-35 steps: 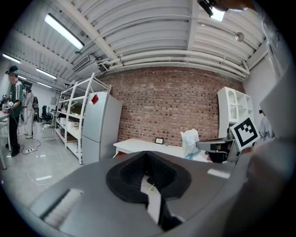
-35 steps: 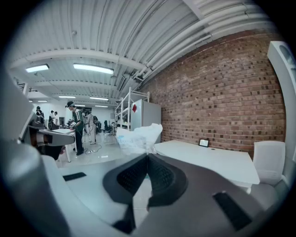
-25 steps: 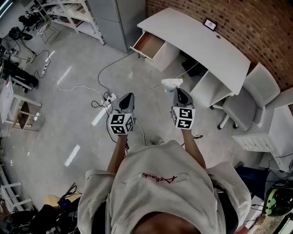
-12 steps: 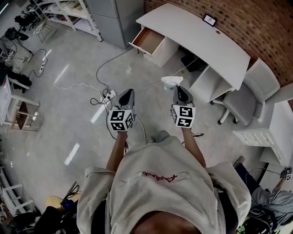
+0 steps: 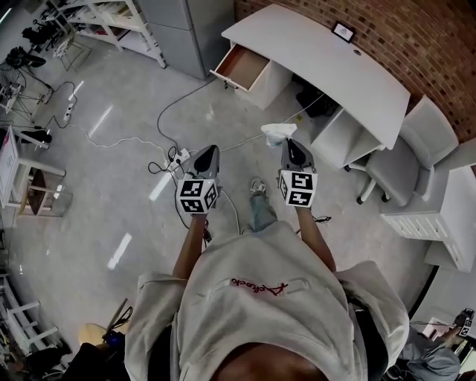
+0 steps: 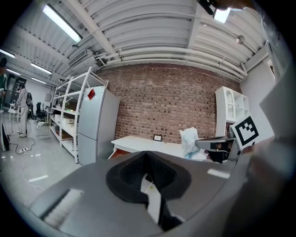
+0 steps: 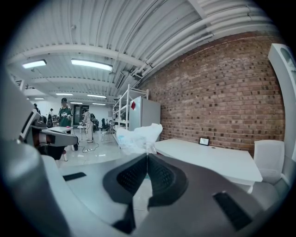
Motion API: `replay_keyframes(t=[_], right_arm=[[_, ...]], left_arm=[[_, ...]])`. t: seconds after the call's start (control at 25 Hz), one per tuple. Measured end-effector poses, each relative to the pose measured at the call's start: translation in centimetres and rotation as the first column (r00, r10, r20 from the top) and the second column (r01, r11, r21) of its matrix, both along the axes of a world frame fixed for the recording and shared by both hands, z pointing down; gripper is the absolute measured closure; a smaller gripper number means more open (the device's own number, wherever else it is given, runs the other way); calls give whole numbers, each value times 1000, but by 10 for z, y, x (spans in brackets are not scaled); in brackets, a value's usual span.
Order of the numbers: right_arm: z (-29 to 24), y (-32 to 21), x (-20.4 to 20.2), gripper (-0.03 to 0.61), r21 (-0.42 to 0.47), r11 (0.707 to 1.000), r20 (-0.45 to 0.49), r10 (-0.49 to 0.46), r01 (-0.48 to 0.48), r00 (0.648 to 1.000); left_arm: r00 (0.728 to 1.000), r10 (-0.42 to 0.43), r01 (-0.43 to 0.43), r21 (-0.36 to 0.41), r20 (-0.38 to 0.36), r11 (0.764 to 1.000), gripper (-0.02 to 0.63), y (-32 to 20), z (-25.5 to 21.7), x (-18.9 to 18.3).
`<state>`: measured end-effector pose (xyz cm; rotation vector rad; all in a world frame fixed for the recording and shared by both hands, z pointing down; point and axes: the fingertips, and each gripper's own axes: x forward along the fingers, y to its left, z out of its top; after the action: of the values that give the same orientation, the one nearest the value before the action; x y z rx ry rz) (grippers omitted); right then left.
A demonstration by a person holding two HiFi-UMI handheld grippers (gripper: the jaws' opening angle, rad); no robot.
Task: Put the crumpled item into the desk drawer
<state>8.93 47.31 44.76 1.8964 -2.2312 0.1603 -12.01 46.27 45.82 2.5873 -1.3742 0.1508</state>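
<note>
A crumpled white plastic item sticks out past the tips of my right gripper, which is shut on it; in the right gripper view the crumpled item rises above the closed jaws of my right gripper. My left gripper hangs beside it, shut and empty, with its tip closed in its own view. Ahead stands the white desk with its drawer pulled open at the left end, wooden inside. From the left gripper view the crumpled item shows held at the right.
Cables and a power strip lie on the grey floor between me and the desk. Grey chairs stand right of the desk. A grey cabinet and white shelving are at the back left. A brick wall runs behind the desk.
The desk and open drawer have shifted slightly in view as I walk toward them. My foot has stepped forward between the grippers. Both grippers keep their hold and pose.
</note>
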Motion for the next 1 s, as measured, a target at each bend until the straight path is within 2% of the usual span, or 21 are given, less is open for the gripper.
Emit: replay_keyframes(t=[0.32, 0.6, 1.0], right_arm=[[10, -63, 2, 566, -5, 1000, 8, -16, 17, 1000], [1, -142, 18, 566, 2, 999, 5, -39, 39, 999], [-4, -256, 47, 566, 5, 996, 14, -84, 84, 996]], left_arm=[[1000, -26, 26, -15, 2, 1000, 604, -60, 7, 0], [999, -39, 38, -35, -9, 999, 604, -130, 6, 24], [998, -70, 70, -25, -8, 997, 604, -236, -4, 58]])
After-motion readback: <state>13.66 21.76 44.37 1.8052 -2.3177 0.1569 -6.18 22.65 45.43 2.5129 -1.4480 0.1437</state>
